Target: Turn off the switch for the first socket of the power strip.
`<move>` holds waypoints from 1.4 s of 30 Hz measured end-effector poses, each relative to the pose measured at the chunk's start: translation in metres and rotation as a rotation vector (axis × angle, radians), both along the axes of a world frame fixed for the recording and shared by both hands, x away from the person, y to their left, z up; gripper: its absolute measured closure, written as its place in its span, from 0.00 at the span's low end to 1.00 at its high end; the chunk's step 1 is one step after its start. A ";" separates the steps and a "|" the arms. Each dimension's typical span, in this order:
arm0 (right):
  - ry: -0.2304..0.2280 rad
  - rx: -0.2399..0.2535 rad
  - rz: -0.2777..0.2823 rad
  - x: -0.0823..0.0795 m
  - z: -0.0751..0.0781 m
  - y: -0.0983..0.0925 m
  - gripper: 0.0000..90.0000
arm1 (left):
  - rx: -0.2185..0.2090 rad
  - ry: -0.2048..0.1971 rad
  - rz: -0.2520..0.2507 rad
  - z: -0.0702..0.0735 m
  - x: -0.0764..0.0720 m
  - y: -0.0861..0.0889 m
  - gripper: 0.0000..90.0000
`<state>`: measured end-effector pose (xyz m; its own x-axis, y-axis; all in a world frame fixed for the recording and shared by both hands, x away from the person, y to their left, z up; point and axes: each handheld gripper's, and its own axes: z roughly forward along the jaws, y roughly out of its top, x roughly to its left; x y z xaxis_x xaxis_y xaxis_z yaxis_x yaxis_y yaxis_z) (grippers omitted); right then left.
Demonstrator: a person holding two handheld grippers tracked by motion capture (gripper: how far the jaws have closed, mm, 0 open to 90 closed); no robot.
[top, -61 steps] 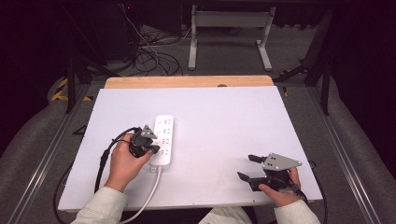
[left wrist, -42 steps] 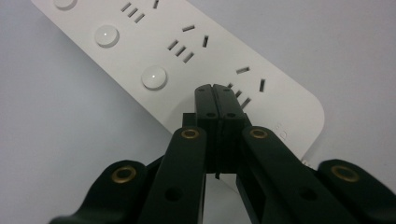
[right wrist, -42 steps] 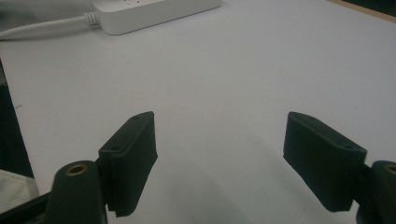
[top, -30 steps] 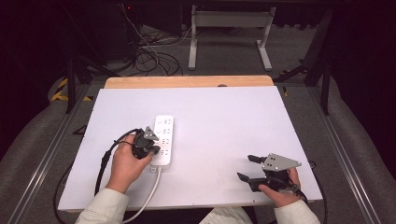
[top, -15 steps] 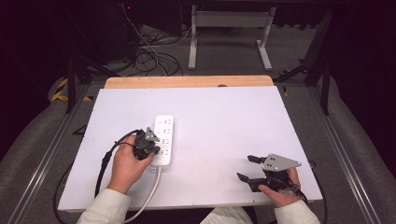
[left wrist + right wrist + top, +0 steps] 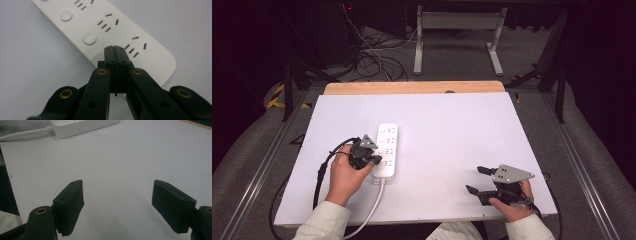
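- Dark room behind, with tangled cables [image 6: 372, 60] on the grey floor and a pale metal frame [image 6: 457, 35] past the far edge of the table.
- White table top [image 6: 462, 130] with a bare wooden strip [image 6: 412, 88] along its far edge.
- White power strip [image 6: 386, 150] lying flat left of centre, long axis running from far edge toward near edge; also seen close up in the left gripper view [image 6: 105, 27], with round buttons [image 6: 89, 38] beside the socket slots.
- White cord [image 6: 371, 210] leaving the strip's near end and curving off the near edge; seen too at the top left of the right gripper view [image 6: 22, 133].
- Left hand [image 6: 343, 175] near the near-left corner, carrying the left gripper [image 6: 373, 159]; jaws pressed together with nothing between them, tips [image 6: 115, 48] over the strip's near end, close to a button; contact impossible to tell.
- Right hand [image 6: 511, 202] by the near-right corner, carrying the right gripper [image 6: 476, 180]; jaws spread wide over bare table top [image 6: 117, 195], well apart from the strip.
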<state>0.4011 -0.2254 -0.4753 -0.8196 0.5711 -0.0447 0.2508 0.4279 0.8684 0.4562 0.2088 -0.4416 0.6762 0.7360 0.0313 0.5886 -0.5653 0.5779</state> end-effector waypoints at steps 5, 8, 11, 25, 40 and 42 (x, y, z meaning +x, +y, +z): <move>0.001 -0.001 -0.001 0.001 -0.001 0.000 0.29 | -0.045 -0.020 -0.026 0.013 -0.006 -0.002 1.00; 0.000 -0.003 -0.003 0.001 0.000 0.000 0.29 | -0.051 -0.031 -0.037 0.018 -0.010 -0.005 1.00; -0.004 0.002 -0.003 0.000 0.000 -0.001 0.29 | -0.064 -0.052 -0.050 0.027 -0.015 -0.006 1.00; -0.005 0.002 -0.005 0.000 0.001 -0.001 0.29 | -0.130 -0.085 -0.080 0.038 -0.021 -0.004 1.00; -0.006 0.004 -0.008 0.000 0.001 -0.002 0.29 | -0.223 -0.173 -0.106 0.048 -0.034 -0.003 0.57; -0.007 0.005 -0.007 0.000 0.001 -0.002 0.29 | -0.233 -0.181 -0.114 0.049 -0.036 -0.002 0.52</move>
